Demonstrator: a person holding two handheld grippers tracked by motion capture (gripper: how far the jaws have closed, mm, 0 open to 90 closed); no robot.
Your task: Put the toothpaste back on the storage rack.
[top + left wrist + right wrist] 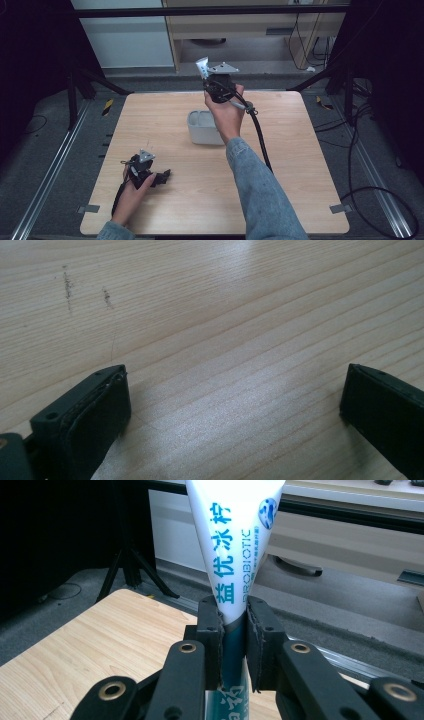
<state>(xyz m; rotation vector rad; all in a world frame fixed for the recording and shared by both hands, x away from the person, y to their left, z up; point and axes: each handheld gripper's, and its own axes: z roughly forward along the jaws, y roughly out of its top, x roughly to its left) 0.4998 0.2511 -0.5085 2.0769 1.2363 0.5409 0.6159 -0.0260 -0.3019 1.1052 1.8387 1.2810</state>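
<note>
Jaws of the right gripper (233,645) clamp the toothpaste tube (235,540) near its narrow end.

Tube (235,545) in right tool (233,645), behind bin (204,128).

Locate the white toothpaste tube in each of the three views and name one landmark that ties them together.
High view: toothpaste tube top centre, raised beyond the table's far edge in the right gripper.
Left gripper view: not in it; bare wooden table between open jaws.
Right gripper view: tube centre, rising from the shut jaws to the top edge.
Shared landmark: the light wooden table.
</note>
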